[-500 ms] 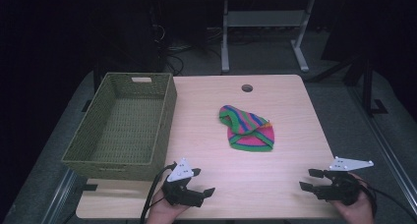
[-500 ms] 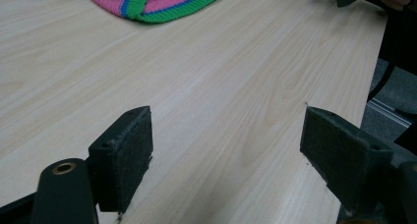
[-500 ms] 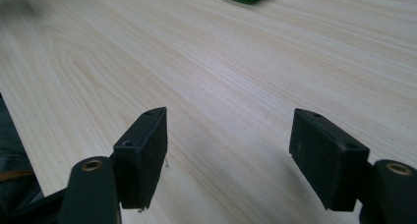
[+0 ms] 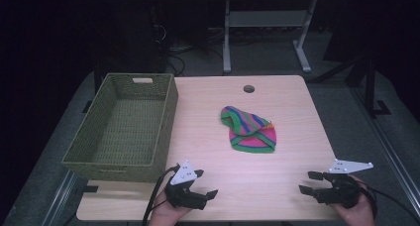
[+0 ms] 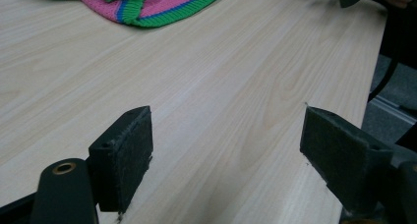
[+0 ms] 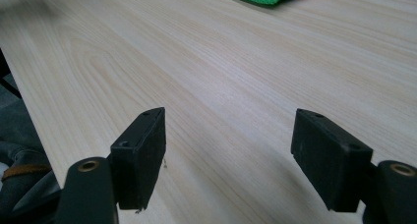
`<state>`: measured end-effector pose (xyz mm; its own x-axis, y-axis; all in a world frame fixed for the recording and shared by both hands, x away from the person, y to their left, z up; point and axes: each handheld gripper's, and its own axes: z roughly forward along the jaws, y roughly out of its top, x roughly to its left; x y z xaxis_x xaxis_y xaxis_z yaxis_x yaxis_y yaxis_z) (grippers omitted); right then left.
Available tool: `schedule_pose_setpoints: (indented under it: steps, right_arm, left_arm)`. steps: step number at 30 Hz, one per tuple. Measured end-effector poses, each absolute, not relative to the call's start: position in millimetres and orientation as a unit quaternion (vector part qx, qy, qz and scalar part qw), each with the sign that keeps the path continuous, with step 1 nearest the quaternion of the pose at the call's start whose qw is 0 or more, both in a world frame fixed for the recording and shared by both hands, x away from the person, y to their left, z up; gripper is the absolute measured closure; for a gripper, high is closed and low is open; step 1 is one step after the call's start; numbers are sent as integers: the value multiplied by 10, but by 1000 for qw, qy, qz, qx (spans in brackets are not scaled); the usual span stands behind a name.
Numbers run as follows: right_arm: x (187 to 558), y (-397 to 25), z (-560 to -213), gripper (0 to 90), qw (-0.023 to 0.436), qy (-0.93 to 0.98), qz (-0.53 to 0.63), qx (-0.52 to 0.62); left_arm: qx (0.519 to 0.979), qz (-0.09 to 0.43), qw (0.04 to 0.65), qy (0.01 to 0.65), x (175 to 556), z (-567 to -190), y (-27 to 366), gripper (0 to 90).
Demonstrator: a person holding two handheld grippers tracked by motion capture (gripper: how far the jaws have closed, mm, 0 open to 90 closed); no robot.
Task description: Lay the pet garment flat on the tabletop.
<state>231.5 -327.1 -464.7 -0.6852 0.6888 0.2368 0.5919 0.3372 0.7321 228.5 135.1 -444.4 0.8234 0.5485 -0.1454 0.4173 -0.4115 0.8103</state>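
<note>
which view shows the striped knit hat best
The high view: the whole striped knit hat lies mid-table, right of the basket. The left gripper view catches just its pink and green edge at the top, and the right gripper view a green sliver of rim at the top edge.

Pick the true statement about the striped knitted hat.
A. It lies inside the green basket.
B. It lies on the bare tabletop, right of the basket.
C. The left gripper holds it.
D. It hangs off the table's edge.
B: the striped hat lies flat on the table, apart from the basket and both open grippers.
</note>
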Motion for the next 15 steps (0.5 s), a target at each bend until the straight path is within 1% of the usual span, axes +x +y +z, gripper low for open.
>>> schedule_pose_setpoints:
  steps: [2,7,15]
  right_arm:
    - [2325,-3246,-4643,284,56,815,419,395]
    - [2319,-3199,-4639,283,57,818,418,391]
    - [2361,-3156,-4653,283,51,818,420,391]
  left_arm:
    - [833,64,465,294,2285,-4445,1360,199]
    - [842,70,453,285,2288,-4452,1369,199]
    - [843,64,448,291,2330,-4472,1391,198]
